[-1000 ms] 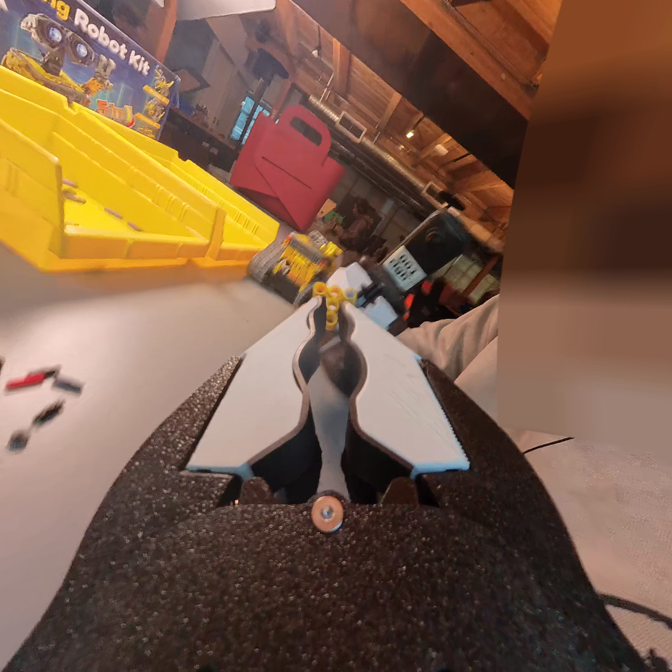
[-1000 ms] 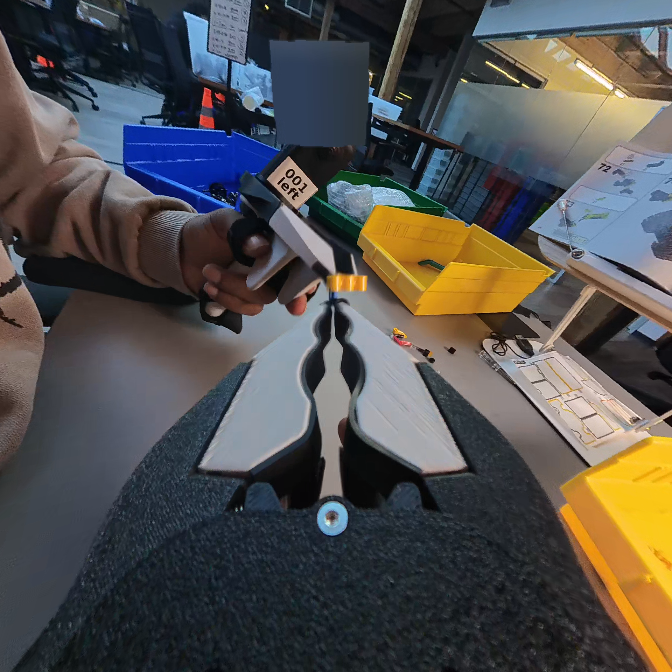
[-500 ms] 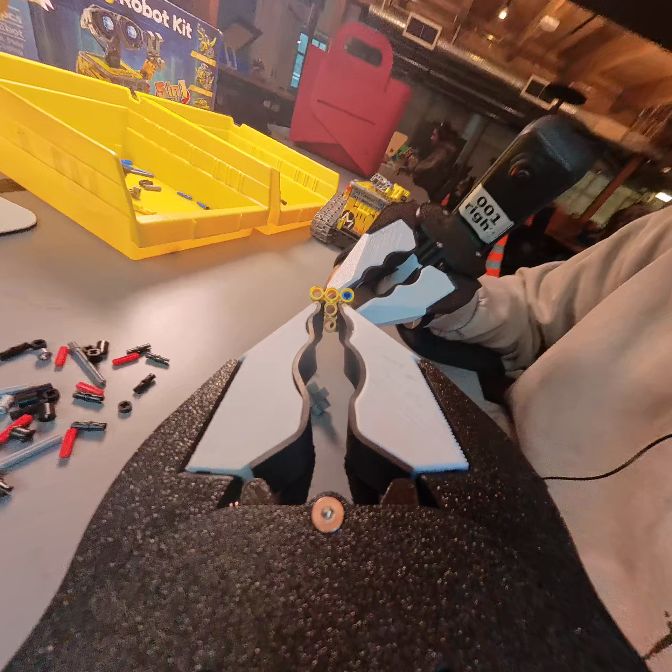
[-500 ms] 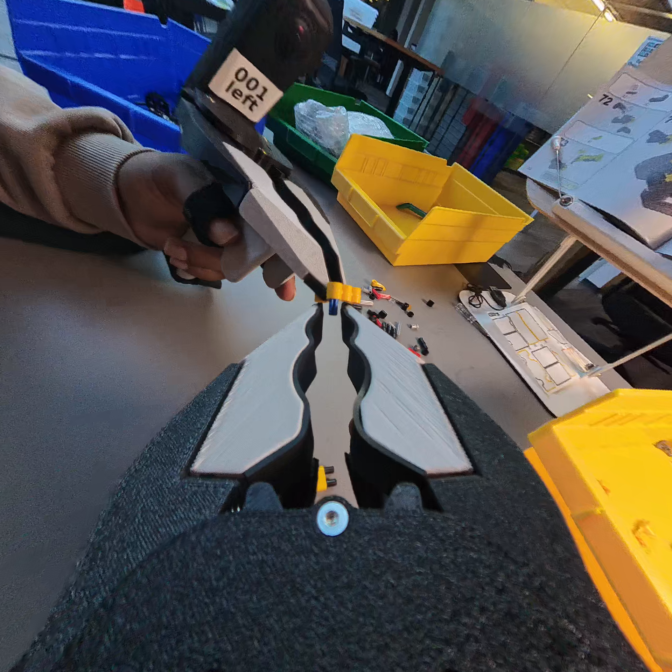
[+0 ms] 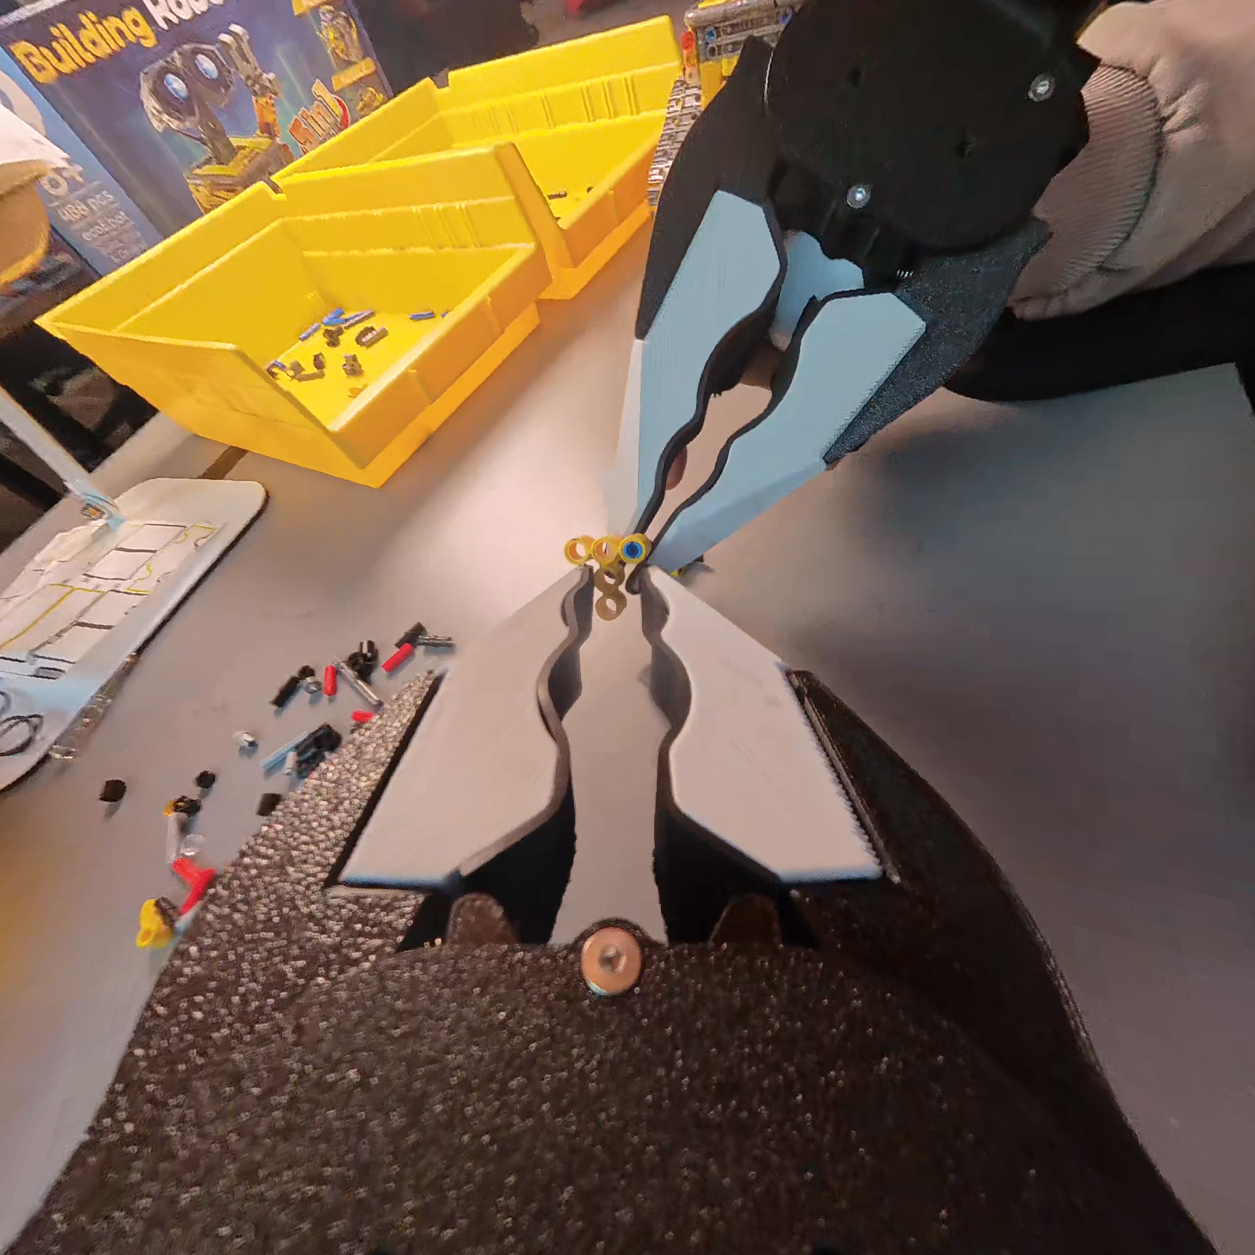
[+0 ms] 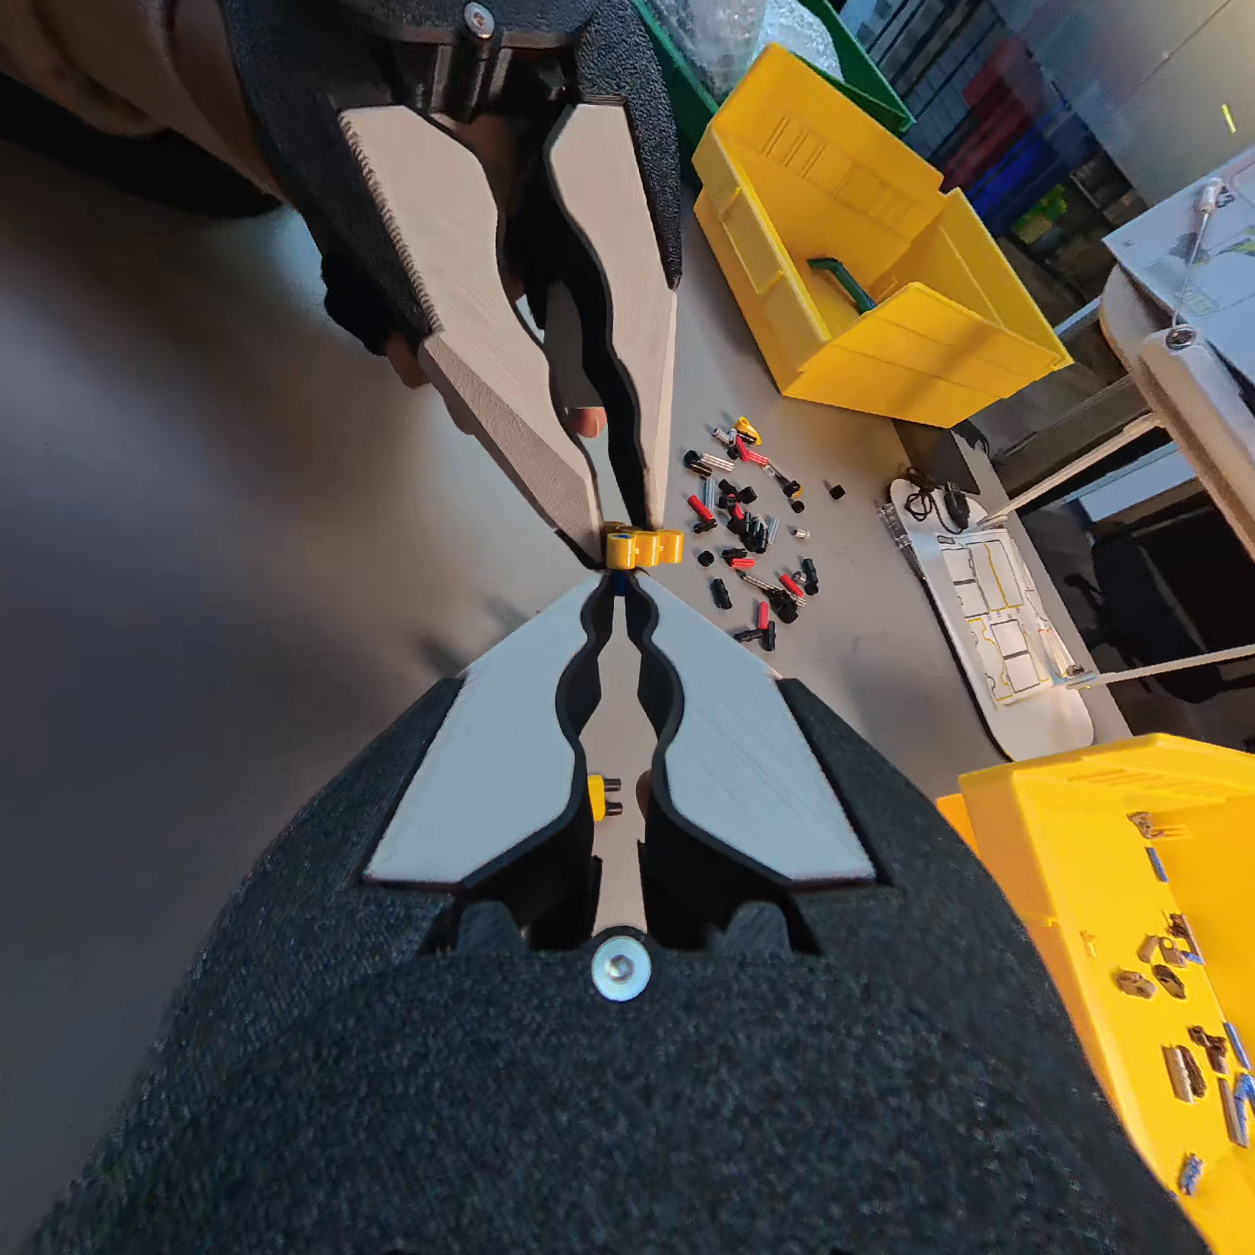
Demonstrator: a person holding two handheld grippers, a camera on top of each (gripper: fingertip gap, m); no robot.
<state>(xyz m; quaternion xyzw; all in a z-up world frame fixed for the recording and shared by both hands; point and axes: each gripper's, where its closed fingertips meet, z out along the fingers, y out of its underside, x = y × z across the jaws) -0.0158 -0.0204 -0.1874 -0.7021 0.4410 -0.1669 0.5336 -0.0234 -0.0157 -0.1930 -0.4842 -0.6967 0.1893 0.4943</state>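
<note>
Fingers of left gripper point(image 5: 609, 584) pinch yellow T-shaped connector point(image 5: 606, 567) above grey table point(image 5: 1019, 611); right gripper point(image 6: 619, 584) tips closed on blue pin point(image 6: 618, 585) at connector's hole. Loose parts point(image 6: 747, 530) lie near, right.

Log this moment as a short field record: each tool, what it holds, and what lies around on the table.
left tool: shut on yellow T-shaped piece
right tool: shut on blue pin, pin seated in an end hole of the yellow piece
loose parts: red, black and grey bits scattered on grey table
yellow bins: small parts inside the near one
instruction sheet: flat on a white board
</note>
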